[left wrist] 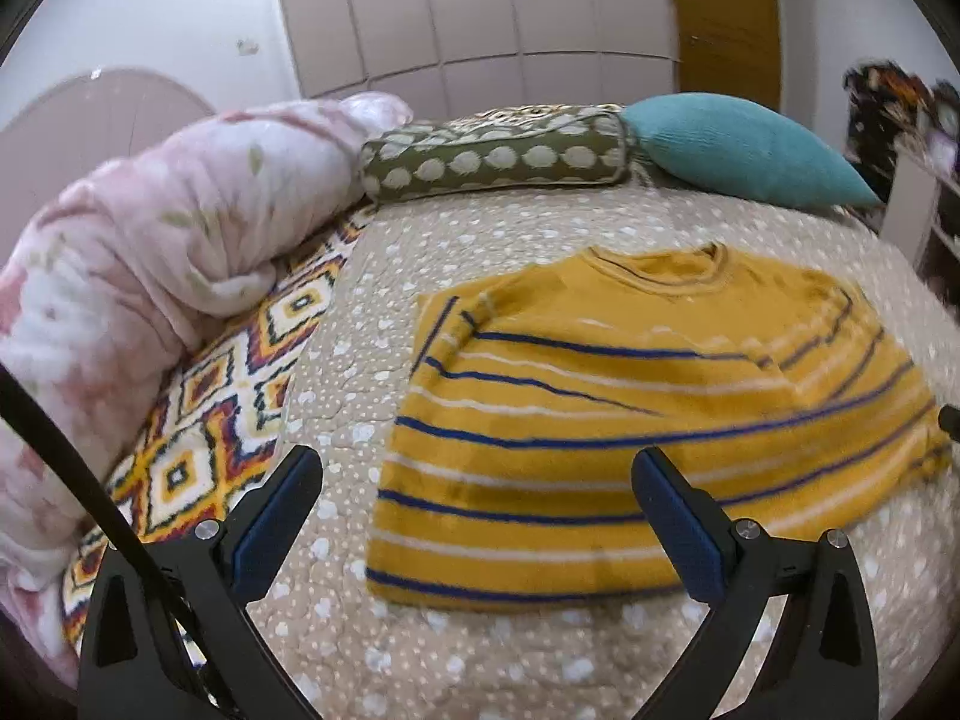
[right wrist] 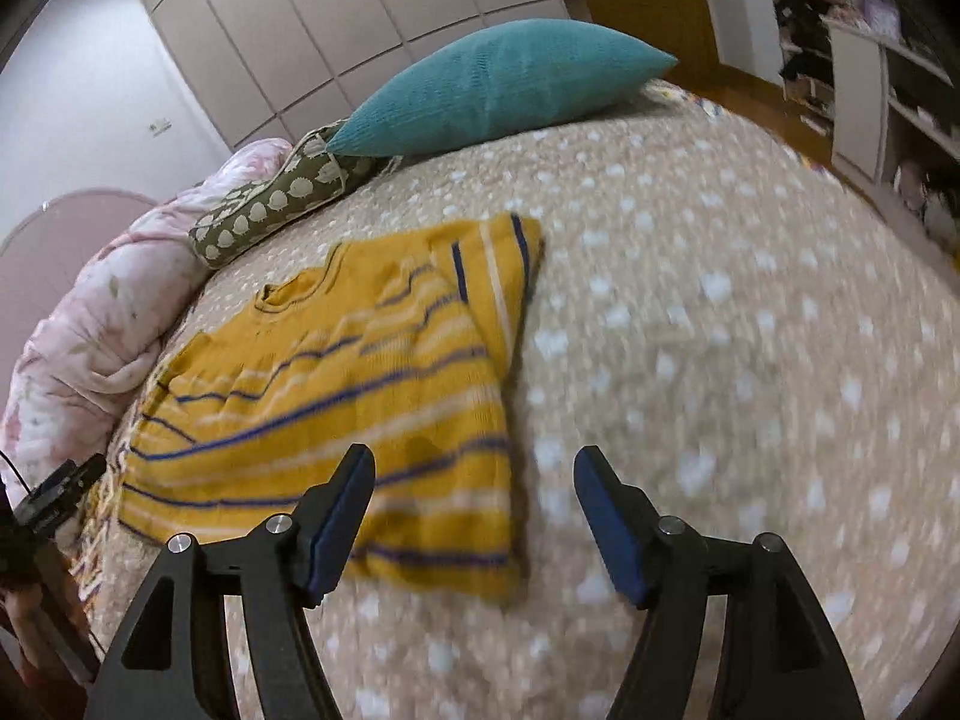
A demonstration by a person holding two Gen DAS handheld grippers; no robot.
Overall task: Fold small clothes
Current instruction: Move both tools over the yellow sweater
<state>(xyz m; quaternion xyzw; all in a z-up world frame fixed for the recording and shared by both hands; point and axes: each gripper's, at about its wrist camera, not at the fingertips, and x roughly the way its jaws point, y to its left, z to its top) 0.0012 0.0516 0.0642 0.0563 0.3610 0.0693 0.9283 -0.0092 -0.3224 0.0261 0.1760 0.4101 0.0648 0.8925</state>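
sweater (left wrist: pixel 630 408) on bedspread (left wrist: pixel 480 648), pillows (left wrist: pixel 744 150) behind it

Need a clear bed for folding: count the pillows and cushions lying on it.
2. A teal cushion lies at the far edge of the bed, and an olive bolster with white spots lies beside it, touching its end. The pink floral bedding may hide more.

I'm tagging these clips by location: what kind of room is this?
Most likely a bedroom: the yellow striped sweater lies on a bed with a beige dotted quilt, beside a teal knitted cushion, with pale wardrobe doors behind.
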